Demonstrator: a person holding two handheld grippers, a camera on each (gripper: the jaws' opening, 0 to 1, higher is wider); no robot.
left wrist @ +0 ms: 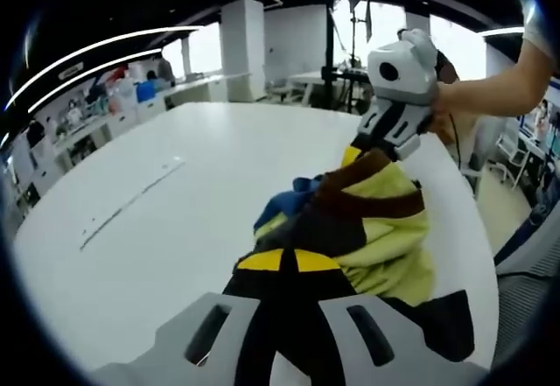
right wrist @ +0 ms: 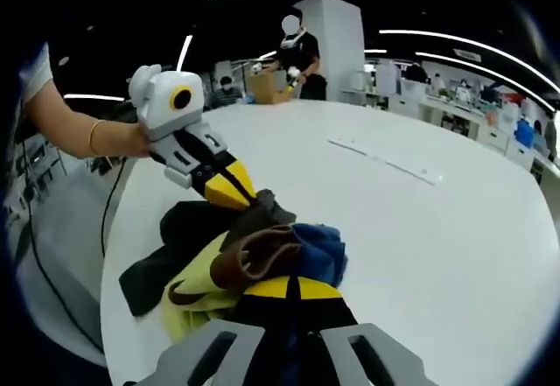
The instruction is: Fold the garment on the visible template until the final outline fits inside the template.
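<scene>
Bench [left wrist: 175, 228] wide open beyond bunched garment [left wrist: 367, 220]; thin strip [right wrist: 385, 163] lies flat mid-bench; garment heap between both grippers blocks direct crossing.

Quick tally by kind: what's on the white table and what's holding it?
Garment: 1, multicolour, bunched.
Tools: 2, left tool and right tool, each shut on the garment.
Table: 1.
Strip on the table: 1.
Total: 5.
</scene>
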